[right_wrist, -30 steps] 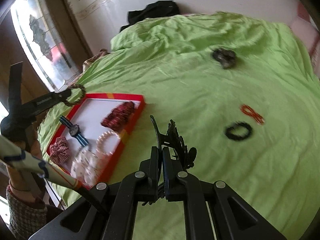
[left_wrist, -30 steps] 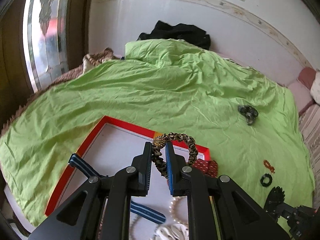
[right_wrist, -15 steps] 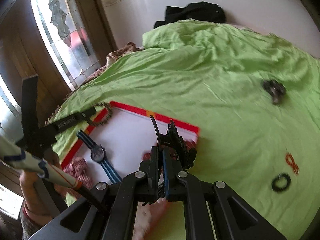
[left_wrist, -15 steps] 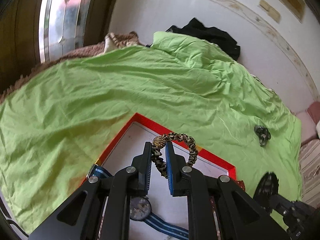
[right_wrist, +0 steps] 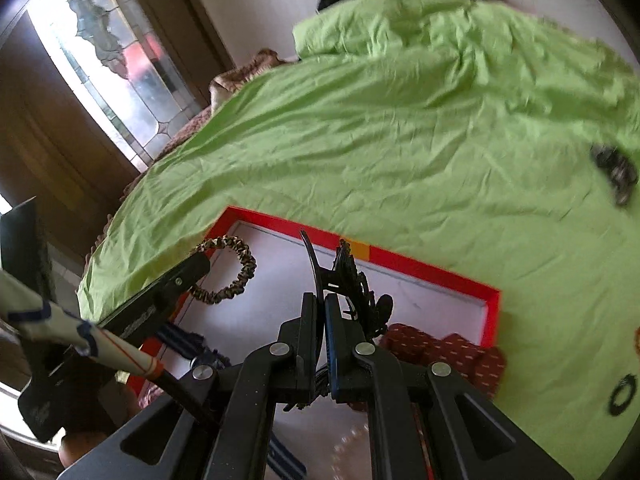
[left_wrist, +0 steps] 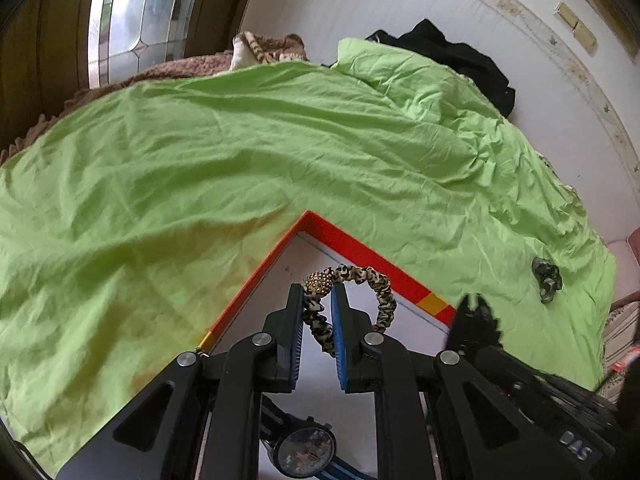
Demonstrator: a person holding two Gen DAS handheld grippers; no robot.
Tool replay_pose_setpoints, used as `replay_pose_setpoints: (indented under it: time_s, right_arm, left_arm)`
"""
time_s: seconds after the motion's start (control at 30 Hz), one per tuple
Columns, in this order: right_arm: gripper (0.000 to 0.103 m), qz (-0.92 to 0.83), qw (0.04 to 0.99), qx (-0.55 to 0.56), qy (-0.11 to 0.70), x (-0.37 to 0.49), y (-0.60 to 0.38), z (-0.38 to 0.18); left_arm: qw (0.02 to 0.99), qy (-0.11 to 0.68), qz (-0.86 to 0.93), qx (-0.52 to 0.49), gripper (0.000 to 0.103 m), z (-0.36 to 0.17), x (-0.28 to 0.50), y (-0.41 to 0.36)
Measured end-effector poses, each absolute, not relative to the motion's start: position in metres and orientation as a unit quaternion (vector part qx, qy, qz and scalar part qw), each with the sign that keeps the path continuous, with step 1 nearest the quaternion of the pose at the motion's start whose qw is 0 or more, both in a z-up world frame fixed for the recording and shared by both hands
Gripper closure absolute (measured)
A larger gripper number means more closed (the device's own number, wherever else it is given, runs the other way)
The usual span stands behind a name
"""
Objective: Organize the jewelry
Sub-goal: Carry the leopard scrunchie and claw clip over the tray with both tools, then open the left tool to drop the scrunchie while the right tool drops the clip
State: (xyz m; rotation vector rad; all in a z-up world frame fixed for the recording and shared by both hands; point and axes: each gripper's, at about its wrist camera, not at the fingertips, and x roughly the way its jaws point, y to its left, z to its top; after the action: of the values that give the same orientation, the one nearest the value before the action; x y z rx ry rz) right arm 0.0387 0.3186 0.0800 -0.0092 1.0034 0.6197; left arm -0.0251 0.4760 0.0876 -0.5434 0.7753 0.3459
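Sprawling across the bed, a green sheet [left_wrist: 240, 152] carries the red-rimmed tray [left_wrist: 360, 246], holding a watch [left_wrist: 304, 452]; left gripper [left_wrist: 317, 312] pinches a leopard scrunchie [left_wrist: 372, 280], right gripper [right_wrist: 320, 312] a black hair claw [right_wrist: 352, 280]; a dark scrunchie [left_wrist: 546, 274] awaits.

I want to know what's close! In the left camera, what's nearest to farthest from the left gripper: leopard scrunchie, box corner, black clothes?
1. Leopard scrunchie: between the left gripper fingers.
2. Red box corner: just ahead on the green sheet.
3. Black clothes: far back by the wall.
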Motion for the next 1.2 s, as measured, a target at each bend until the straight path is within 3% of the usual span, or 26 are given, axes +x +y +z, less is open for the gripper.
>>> replay_pose_setpoints:
  time_s: [0.57,0.67,0.8,0.9,1.2]
  right_arm:
    - [0.097,0.283,0.836,-0.038,0.469,0.047,0.342,0.062]
    - [0.091,0.29,0.837,-0.036,0.462,0.044,0.341,0.069]
    - [0.073,0.295,0.845,-0.038,0.444,0.036,0.338,0.082]
    - [0.073,0.295,0.85,-0.035,0.435,0.031,0.331,0.092]
    - [0.069,0.281,0.856,-0.014,0.433,0.023,0.296,0.105]
  left_arm:
    - [0.866,0.379,0.179,-0.273,0.09,0.077,-0.023,0.485]
    - [0.869,0.374,0.185,-0.266,0.086,0.082,-0.025,0.484]
    - [0.876,0.368,0.188,-0.25,0.081,0.089,-0.027,0.479]
    - [0.879,0.362,0.189,-0.246,0.074,0.094,-0.029,0.476]
    - [0.884,0.354,0.201,-0.232,0.071,0.106,-0.037,0.472]
